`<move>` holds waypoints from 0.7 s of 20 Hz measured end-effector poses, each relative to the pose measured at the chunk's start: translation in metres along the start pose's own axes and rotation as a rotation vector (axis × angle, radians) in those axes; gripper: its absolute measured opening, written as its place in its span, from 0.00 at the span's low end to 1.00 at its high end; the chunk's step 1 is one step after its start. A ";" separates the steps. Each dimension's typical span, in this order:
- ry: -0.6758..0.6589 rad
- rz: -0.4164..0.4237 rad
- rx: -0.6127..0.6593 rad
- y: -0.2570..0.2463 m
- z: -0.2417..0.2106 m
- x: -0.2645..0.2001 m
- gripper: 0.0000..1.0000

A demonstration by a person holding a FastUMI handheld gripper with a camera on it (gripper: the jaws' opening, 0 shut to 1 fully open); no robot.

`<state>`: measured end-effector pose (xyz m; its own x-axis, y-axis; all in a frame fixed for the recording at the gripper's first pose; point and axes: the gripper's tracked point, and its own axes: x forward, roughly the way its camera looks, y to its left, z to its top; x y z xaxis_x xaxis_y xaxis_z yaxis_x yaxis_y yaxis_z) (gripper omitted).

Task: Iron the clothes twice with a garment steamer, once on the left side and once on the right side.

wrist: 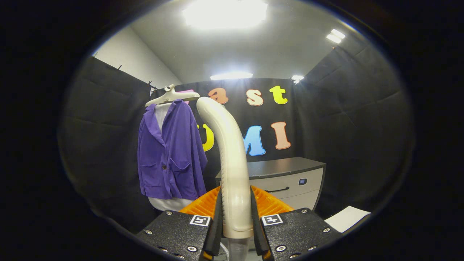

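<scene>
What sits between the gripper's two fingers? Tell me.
In the gripper view, the garment steamer's cream handle sits between the fingers; the gripper is shut on it.

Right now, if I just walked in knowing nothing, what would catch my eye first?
Probably the pale curved steamer handle, rising straight up, clamped between the fingers of the gripper. Next, the purple jacket on a hanger, beyond the fingers, left of the handle. Behind the handle sits a grey cabinet with an orange ridged thing before it.
</scene>
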<state>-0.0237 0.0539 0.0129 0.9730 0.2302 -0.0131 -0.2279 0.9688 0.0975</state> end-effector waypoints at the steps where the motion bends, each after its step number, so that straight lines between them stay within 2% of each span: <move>1: 0.005 0.007 0.005 0.001 -0.002 0.002 0.37; 14: 0.022 0.036 0.014 0.005 -0.005 0.010 0.37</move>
<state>-0.0150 0.0615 0.0081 0.9631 0.2674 -0.0315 -0.2625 0.9584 0.1118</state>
